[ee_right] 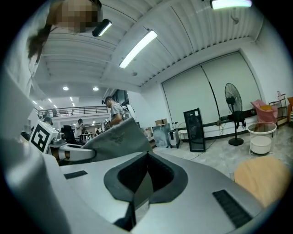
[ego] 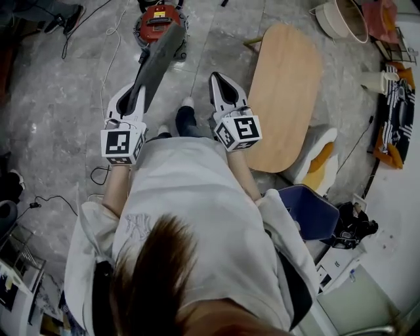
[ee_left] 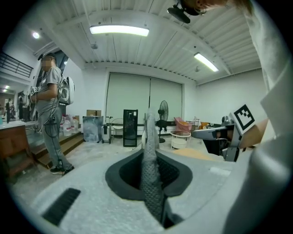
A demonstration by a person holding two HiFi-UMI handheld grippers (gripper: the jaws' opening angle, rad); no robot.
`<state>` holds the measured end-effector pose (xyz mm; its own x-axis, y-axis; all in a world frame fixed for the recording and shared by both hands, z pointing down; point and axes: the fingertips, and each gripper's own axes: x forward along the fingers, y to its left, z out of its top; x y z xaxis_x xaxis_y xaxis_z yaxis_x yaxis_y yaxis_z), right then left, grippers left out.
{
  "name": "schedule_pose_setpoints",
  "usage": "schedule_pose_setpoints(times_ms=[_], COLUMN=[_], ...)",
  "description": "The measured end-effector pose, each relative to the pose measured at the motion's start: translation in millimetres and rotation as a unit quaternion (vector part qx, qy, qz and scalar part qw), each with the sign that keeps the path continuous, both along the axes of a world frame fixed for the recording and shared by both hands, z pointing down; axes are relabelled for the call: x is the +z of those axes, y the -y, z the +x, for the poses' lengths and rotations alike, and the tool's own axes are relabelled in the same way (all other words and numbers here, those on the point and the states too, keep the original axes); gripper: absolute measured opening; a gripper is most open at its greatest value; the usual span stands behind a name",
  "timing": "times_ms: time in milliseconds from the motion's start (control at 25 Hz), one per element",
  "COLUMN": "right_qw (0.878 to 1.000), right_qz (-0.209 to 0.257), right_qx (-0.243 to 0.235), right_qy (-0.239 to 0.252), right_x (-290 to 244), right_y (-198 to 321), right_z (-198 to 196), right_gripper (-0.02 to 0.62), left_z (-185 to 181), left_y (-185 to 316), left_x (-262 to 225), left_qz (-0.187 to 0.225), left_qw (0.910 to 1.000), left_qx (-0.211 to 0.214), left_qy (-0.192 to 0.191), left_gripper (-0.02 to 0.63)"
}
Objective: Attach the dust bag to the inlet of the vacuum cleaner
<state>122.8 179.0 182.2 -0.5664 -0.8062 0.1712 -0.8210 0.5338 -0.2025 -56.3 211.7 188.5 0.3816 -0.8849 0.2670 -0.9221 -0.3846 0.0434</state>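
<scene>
Dust bag was clamped in our left gripper, reaching toward the red vacuum cleaner at upper left. Our right gripper had its jaws pressed together, holding nothing.

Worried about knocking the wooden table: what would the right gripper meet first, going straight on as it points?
Not the wooden table, off to its right. The right gripper points just past the dust bag; beyond looks like open floor, though depth is unclear.

No clear words can be read anywhere. The red vacuum cleaner carries a yellow label, its print too small to read. The person's white shirt bears a faint interlaced emblem, seemingly NY. The left cube and right cube show only black-and-white square markers.
</scene>
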Motion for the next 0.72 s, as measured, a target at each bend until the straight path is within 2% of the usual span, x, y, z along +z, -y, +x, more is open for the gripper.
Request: schedule_pose_setpoints(times_ms=[320,720], right_qw=[1.0,1.0], right_qz=[-0.008,-0.023], right_qx=[-0.012,-0.004], right_qy=[0.004,0.006], right_x=[5,14], right_y=[52,77], right_z=[30,32], right_gripper=[0.002,0.002], left_z=[17,10], left_y=[48,80], left_x=[2,11], left_qz=[-0.004,-0.015], left_qw=[0.9998,0.9996], left_qx=[-0.014,-0.007], left_qy=[0.016,0.023], left_gripper=[0.038,0.038])
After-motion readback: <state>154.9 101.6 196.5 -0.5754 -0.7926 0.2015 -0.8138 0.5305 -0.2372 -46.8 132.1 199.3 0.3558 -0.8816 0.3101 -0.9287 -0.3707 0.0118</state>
